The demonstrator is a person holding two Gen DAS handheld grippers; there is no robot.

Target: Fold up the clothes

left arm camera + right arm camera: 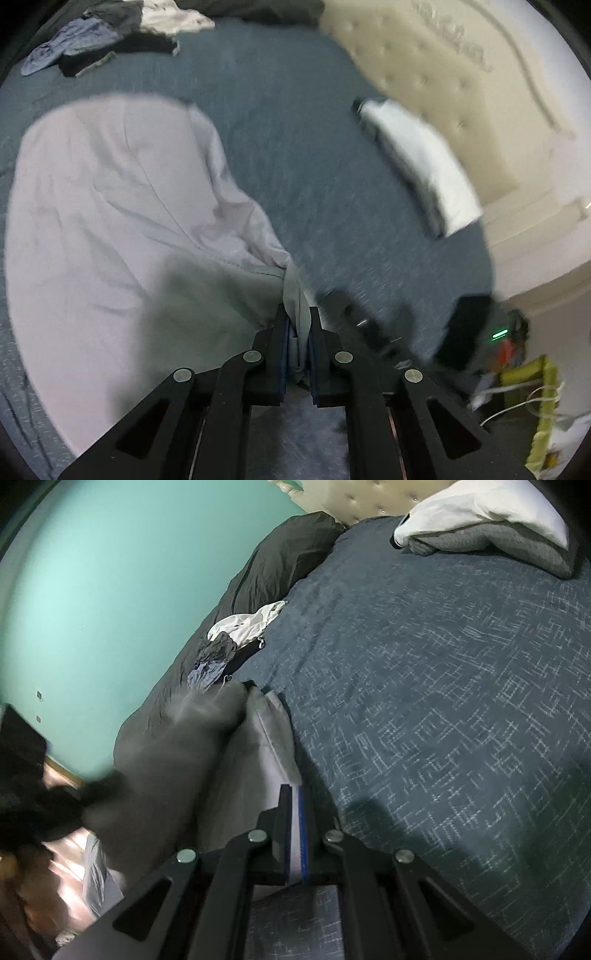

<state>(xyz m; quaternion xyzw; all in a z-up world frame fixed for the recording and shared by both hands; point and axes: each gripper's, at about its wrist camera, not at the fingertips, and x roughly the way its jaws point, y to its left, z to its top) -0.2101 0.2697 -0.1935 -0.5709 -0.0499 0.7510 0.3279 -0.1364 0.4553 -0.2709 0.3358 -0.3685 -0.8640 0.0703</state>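
Your left gripper (297, 325) is clamped on a bunched corner of the pale lilac garment (110, 206), spread soft and light over the blue bedspread (295, 147). Your right gripper (295, 812) pinches its flat edge. Hold corners and hems; it'll sag elsewhere. 1 garment in hand, 1 folded stack (421, 162), 1 unfolded pile (110, 33).

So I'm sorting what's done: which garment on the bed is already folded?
The white and grey garment near the headboard; the corner pile is crumpled, the pale one mid-fold.
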